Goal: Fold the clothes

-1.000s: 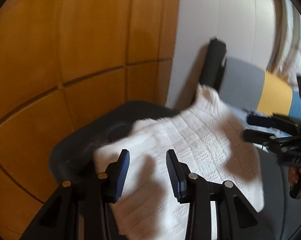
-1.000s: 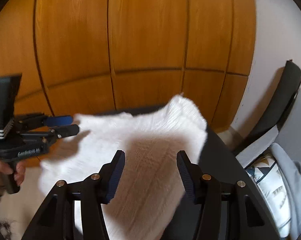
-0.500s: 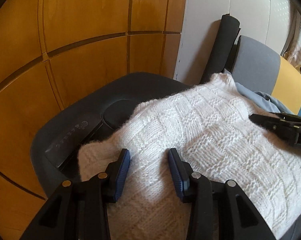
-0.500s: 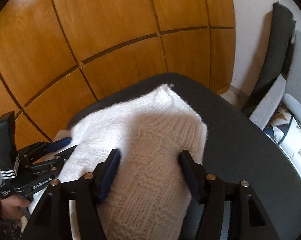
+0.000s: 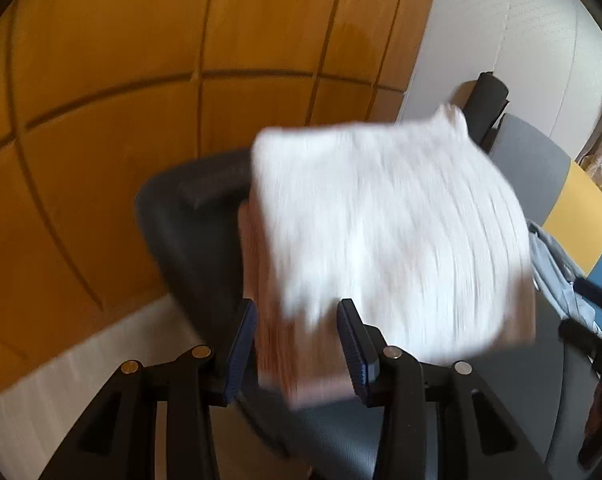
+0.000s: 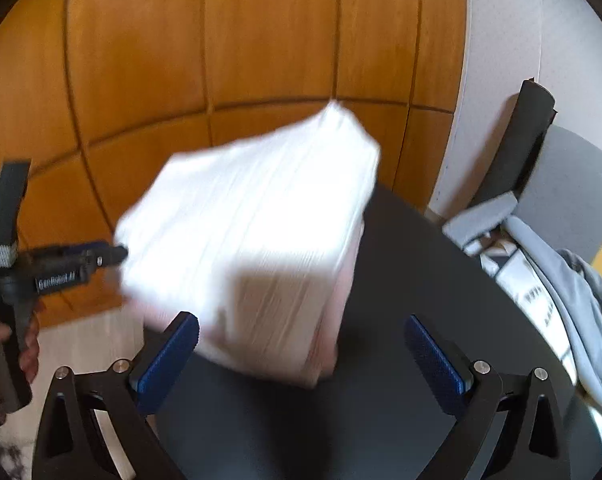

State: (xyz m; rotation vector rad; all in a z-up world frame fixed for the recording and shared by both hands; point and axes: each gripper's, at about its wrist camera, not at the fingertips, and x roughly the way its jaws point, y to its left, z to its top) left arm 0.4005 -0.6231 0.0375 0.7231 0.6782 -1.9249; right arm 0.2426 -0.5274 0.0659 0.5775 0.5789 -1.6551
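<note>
While the folded white sweater (image 6: 257, 232) is lying on the dark chair seat (image 6: 413, 280) toward its back-left edge, both grippers, the left gripper (image 5: 297, 348) part-open and the right gripper (image 6: 301, 356) opening wide, are empty, so fetching another garment seems next.

Both grippers are black frames with silver screw heads along the arms and ribbed blue pads on the fingers (image 6: 169, 356). The left gripper (image 6: 101, 254) — seen from the right wrist — carries white lettering on its side, a ridged light block, and a tall black upright — a pistol-style handle below.
</note>
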